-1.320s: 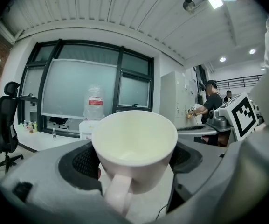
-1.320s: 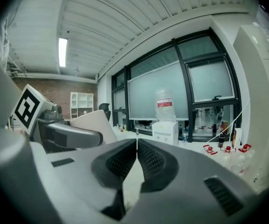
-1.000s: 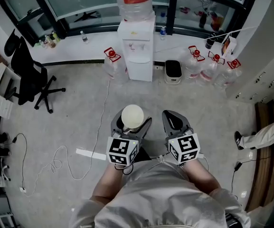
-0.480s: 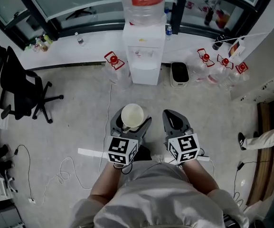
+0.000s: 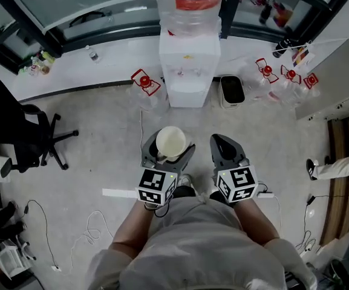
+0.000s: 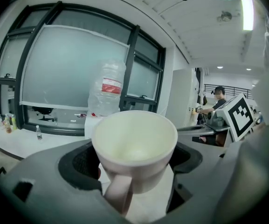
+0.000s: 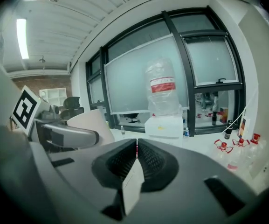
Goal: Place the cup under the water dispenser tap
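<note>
The left gripper (image 5: 166,159) holds a cream-white cup (image 5: 170,141) upright between its jaws, which stand wide apart and press on the cup's two sides. In the left gripper view the cup (image 6: 134,148) fills the gap between the dark pads, its mouth open upward and its inside empty. Its handle (image 6: 118,195) points back toward the camera, on the near side.

The right gripper (image 5: 220,144) is level with the left one and just to its right. Its jaws are closed together with nothing between them. In the right gripper view only a thin line shows between the two ribbed pads (image 7: 148,160).

The white water dispenser (image 5: 188,71) stands against the far wall, straight ahead of the cup, with a large clear bottle (image 5: 189,2) upside down on top. The cup is well apart from it, on the near side, with bare grey floor (image 5: 101,138) between them. It is not under the tap recess in the dispenser's front.

Just right of the dispenser sits a small black-and-white bin (image 5: 231,91). An empty water bottle with a red handle (image 5: 145,83) lies on the dispenser's left, and several more (image 5: 283,77) lie to the far right. A black office chair (image 5: 23,135) stands at the left, and a loose white cable (image 5: 95,228) trails over the near left floor.
</note>
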Motion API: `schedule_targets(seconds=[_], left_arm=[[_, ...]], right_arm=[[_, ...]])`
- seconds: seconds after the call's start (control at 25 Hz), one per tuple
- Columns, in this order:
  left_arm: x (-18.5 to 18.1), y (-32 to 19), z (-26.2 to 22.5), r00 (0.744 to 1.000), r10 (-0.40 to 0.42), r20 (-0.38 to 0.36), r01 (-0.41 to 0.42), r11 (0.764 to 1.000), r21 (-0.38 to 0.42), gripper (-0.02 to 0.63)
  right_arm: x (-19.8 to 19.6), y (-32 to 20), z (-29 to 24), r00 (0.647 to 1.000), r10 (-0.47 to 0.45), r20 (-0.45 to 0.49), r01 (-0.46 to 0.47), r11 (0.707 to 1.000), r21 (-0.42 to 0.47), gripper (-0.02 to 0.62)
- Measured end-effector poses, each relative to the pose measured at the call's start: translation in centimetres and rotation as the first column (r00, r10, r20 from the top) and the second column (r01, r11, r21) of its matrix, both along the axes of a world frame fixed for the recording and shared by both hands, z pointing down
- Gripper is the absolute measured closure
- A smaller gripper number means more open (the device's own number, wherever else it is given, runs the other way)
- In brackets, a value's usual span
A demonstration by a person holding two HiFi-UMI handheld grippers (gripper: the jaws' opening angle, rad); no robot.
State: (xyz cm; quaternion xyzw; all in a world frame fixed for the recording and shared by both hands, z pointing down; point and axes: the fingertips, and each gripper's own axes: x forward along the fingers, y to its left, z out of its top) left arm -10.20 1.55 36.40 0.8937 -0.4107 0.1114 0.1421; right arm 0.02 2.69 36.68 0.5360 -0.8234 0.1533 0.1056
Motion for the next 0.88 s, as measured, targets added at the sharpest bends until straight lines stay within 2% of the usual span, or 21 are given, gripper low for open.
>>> schedule_targets(seconds=[0.4,0.6,0.88], left_arm=[[0.4,-3.1,1.0,1.0,0.022,-0.011,-0.023,0.999,-0.023,0.192],[1.0,-4.8,2.1,1.0,0.0,0.007,0.0,0.999,-0.048,0.192],[1.4,-10.2,3.7,0.998,-0.054,0.041,0.058,0.995,-0.083,0.192]], right_arm=[[-0.9,-3.7,0.9,1.0,-0.003,-0.011,0.002,0.999,-0.038,0.566],[-1.0,-5.9,2.3,0.998,-0.056,-0.004,0.055,0.996,-0.063,0.566],[-0.9,-11.9,3.6,0.992,-0.129,-0.006,0.128,0.988,-0.084,0.566]])
